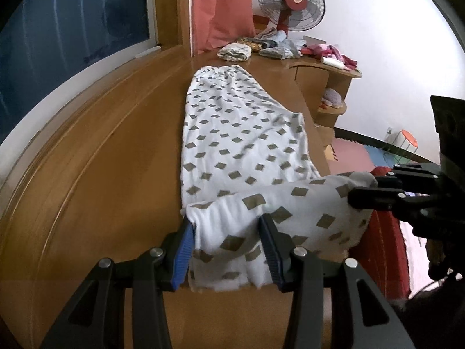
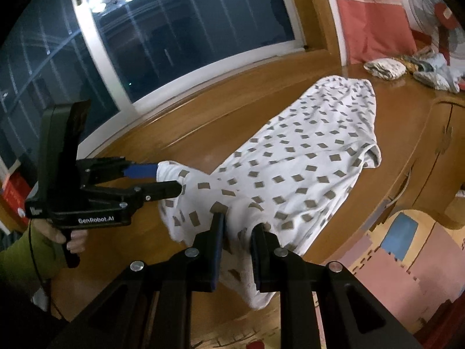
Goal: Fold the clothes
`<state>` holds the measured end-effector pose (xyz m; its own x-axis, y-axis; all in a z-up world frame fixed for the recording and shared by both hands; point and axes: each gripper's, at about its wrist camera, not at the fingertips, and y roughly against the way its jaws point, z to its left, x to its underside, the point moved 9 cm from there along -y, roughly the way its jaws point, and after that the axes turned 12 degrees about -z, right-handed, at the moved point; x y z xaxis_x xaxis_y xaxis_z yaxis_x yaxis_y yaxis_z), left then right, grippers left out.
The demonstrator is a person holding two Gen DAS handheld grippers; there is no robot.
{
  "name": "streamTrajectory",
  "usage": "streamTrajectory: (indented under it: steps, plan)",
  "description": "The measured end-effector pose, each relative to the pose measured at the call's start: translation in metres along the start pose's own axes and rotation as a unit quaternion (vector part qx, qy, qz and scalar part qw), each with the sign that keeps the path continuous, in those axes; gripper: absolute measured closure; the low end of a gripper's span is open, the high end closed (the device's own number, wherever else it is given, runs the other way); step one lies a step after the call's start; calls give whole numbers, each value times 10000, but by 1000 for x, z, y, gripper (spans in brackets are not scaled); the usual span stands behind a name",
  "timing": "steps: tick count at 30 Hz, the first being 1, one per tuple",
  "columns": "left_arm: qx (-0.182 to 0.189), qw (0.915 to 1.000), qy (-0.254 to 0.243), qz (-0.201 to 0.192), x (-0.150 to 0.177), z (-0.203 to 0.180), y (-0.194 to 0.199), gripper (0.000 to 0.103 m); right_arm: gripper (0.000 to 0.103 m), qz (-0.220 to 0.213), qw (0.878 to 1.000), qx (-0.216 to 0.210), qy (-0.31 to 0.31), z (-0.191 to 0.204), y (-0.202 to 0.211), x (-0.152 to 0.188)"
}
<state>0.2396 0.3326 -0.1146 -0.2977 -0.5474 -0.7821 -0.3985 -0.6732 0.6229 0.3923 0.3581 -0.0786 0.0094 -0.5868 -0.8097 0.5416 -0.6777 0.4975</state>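
Observation:
A white garment with grey-brown diamond print lies lengthwise on the wooden platform, its far end near the clothes pile. My left gripper is shut on the garment's near hem, which is lifted off the wood. My right gripper is shut on the same near hem a little to the right; it also shows in the left wrist view pinching the cloth. The garment sags between the two grips. The left gripper also shows in the right wrist view, clamped on the hem corner.
A pile of unfolded clothes lies at the platform's far end below a red standing fan. A window runs along the left. The platform's right edge drops to a cabinet and foam floor mats.

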Motion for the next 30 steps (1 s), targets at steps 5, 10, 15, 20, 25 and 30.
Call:
streamTrajectory:
  steps: [5, 10, 15, 20, 25, 30]
  plan:
    - [-144, 9999, -9, 86, -2, 8, -30, 61, 85, 68, 9996, 102, -255, -23, -19, -2]
    - [-309, 9991, 113, 267, 6, 22, -53, 59, 85, 254, 9981, 346, -439, -49, -40, 6]
    - [-329, 9988, 261, 256, 3, 27, -53, 59, 85, 555, 9952, 615, -517, -69, -49, 20]
    - [-313, 9995, 58, 29, -14, 17, -38, 59, 82, 23, 9964, 811, -258, -58, -16, -6]
    - [-171, 9995, 118, 232, -8, 7, -62, 59, 82, 58, 9990, 422, 122, -30, -30, -12]
    - [-127, 9991, 262, 300, -4, 10, -80, 59, 82, 475, 9978, 472, 4, -43, -67, 13]
